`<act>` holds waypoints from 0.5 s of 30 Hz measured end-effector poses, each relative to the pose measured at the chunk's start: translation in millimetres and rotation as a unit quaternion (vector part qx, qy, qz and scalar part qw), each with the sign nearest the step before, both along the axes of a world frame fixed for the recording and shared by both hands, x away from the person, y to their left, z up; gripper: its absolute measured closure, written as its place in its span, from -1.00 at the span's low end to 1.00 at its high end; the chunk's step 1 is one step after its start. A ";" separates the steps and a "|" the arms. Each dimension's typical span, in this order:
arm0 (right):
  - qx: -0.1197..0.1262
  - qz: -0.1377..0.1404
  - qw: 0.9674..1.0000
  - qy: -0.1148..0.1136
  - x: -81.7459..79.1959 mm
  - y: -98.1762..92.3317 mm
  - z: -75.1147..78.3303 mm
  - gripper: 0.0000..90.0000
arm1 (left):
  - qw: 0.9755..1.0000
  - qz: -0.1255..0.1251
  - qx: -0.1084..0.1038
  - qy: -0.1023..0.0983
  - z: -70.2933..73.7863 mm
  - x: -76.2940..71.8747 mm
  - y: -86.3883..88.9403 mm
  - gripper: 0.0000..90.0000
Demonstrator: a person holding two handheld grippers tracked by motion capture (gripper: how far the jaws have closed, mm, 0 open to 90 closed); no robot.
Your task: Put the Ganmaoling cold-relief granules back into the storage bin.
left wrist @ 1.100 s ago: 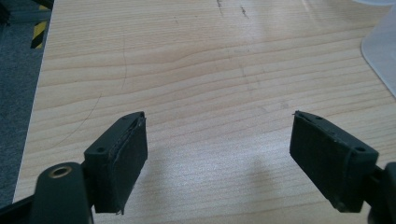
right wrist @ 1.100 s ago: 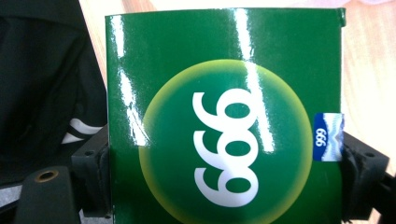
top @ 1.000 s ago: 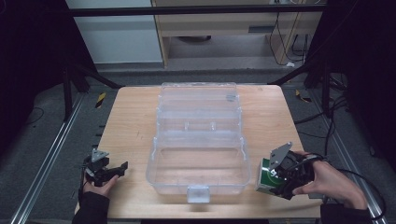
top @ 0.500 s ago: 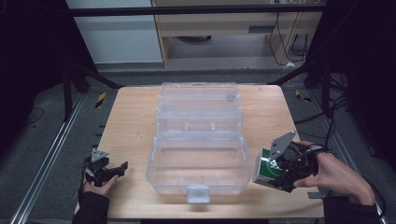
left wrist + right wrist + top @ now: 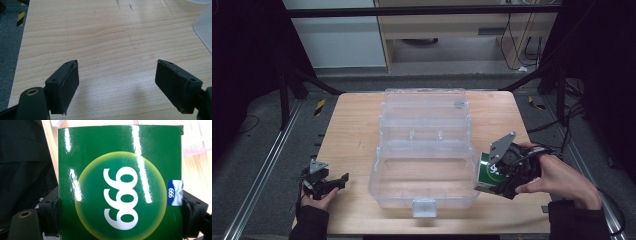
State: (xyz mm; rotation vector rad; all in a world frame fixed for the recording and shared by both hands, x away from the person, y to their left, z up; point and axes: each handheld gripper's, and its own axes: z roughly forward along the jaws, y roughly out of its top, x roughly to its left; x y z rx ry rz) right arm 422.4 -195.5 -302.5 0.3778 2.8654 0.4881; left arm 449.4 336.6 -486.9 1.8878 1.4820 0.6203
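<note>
Dim room, grey floor, wooden cabinet

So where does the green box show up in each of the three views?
High view: the green box is at lower right, clamped in the right gripper, beside the right wall of the clear plastic case.
Left gripper view: not in it; bare wooden table and a corner of the case.
Right gripper view: the box covers the middle, held between both jaws.
Shared landmark: the wooden table.

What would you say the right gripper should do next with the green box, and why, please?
Probably carry it leftward over the clear container's rim and lower it inside. The right gripper is shut on the green box just beside that open, empty container, while the left gripper rests open on the table.
</note>
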 end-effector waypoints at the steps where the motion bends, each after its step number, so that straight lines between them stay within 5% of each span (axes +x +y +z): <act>1: 0.000 0.003 1.000 0.000 1.0 1.7 0.0 -0.65 | 1.000 0.000 0.000 0.000 0.1 0.0 0.0 -0.59; 15: 0.017 0.024 1.000 -0.006 17.2 33.9 -4.3 -0.65 | 1.000 0.000 -0.003 -0.002 0.5 0.0 -0.2 -0.59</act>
